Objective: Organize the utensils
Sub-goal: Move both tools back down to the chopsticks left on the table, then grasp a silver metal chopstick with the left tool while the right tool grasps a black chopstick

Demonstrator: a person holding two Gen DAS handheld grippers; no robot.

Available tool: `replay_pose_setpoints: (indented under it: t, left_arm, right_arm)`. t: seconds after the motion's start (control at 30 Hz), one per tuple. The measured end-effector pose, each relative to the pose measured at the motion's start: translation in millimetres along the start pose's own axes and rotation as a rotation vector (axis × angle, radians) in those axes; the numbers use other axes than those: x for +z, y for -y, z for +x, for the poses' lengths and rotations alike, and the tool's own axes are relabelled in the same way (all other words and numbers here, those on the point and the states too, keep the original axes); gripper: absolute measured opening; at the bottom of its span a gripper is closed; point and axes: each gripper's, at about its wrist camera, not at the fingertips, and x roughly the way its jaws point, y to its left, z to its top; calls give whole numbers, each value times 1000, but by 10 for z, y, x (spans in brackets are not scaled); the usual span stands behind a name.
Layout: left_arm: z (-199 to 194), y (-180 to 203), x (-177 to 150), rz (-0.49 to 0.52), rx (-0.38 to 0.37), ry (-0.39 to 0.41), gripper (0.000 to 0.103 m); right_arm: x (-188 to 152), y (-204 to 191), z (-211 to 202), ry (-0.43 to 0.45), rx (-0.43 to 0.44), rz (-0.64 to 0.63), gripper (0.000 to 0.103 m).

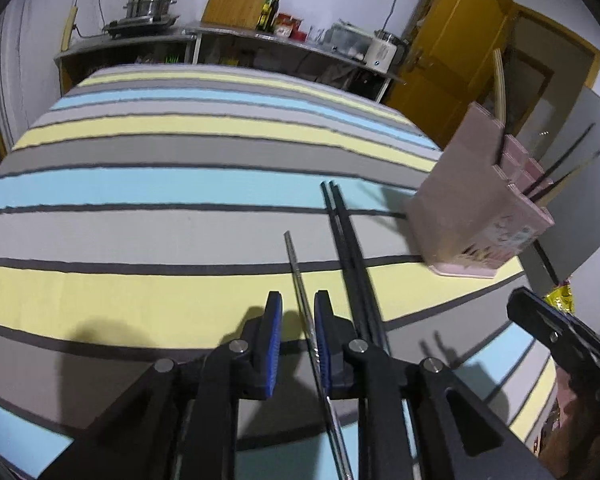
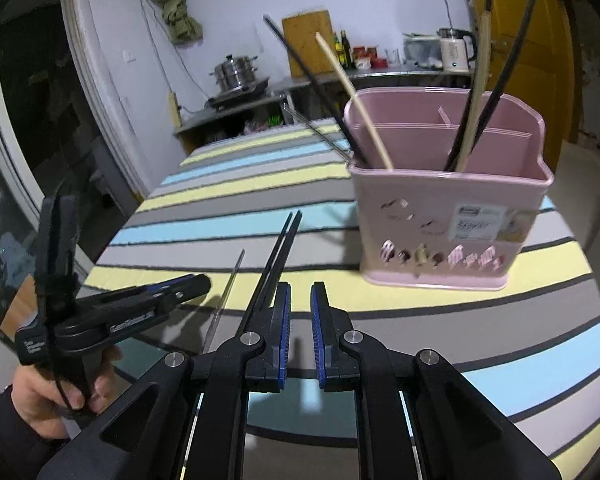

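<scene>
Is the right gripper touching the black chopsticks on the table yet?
Cannot tell. In the right wrist view the black chopsticks run under the right gripper, passing beside one finger; no plain contact or gap shows.

**Hidden and cut off**

Near end of metal chopstick [image 1: 300, 276] lost behind blue pad and bottom edge. Black chopsticks [image 1: 346, 240] partly covered by gripper linkage. Label print on pink holder [image 2: 448, 216] too blurred for reading.
</scene>
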Motion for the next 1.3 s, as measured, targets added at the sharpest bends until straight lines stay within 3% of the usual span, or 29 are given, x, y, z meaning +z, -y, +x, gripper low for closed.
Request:
replay_pose_setpoints:
  t: [0.23,0.37,0.73,1.07,1.3]
  left_arm:
    - [142,36,-16,31,29,21,17]
    - [138,27,-20,53,46,22,12]
    - [52,-254,35,17,56,20,11]
    - [49,-314,71,-26,32,8,11]
    - [75,-272,76,-20,56,13,11]
  right_arm:
    - [-19,-36,304,-49,3,6,10]
    - [-28,-93,471,-79,8,0,10]
    - [58,-190,1049,-151,-28,-4,10]
    - [172,-234,1131,-156,-18,4,10]
    - [183,-200,1162,-157,-40,6,12]
